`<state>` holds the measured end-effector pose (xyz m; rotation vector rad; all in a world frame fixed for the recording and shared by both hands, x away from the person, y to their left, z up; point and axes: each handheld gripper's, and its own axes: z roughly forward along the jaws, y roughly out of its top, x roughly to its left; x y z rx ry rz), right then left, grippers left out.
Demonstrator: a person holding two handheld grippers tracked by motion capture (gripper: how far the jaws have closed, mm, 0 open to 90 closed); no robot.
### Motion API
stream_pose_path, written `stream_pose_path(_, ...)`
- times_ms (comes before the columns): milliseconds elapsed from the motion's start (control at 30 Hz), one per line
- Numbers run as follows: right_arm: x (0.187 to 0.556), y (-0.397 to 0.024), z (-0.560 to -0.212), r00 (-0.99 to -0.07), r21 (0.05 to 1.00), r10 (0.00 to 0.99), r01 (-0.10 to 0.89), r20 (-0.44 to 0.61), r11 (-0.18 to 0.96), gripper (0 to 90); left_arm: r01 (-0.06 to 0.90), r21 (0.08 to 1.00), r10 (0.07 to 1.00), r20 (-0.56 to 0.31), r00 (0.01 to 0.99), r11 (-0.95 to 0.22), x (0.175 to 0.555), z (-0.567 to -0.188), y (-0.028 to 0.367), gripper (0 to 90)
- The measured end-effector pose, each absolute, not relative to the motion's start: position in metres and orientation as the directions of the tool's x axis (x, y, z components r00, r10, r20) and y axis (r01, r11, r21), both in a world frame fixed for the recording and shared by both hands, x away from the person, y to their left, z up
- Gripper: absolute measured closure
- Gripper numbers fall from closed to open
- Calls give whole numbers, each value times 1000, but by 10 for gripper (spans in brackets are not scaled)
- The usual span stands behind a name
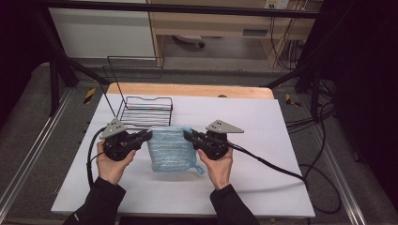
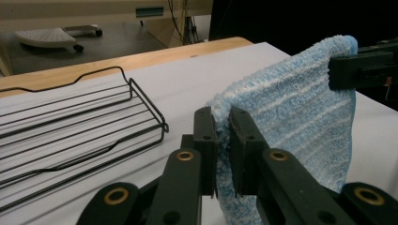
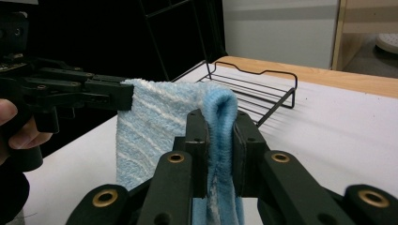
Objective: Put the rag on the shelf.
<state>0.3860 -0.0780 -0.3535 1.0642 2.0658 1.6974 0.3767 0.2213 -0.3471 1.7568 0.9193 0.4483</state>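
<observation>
In the left gripper view, the blue towel point(image 2: 291, 117) runs off the bottom edge, so its lower hem is out of sight, and the corner pinched in the left gripper point(image 2: 223, 136) is covered by the jaws. The wire rack point(image 2: 84, 126) is cut off by the left edge. In the right gripper view, the right gripper point(image 3: 220, 140) covers the fold it clamps, and the towel's lower part sits behind the jaws. In the high view, the person's forearms leave the bottom edge.

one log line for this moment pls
left claw: shut on towel corner | right claw: shut on towel corner | towel: hanging between claws | rack: behind towel, untouched
</observation>
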Motion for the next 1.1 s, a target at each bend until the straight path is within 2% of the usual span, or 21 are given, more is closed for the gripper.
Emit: stream_pose_path(1100,387,-44,-308,-726,978,671,209,151,7,797,231,972,795,-103,597,-48,370,-305,250,826)
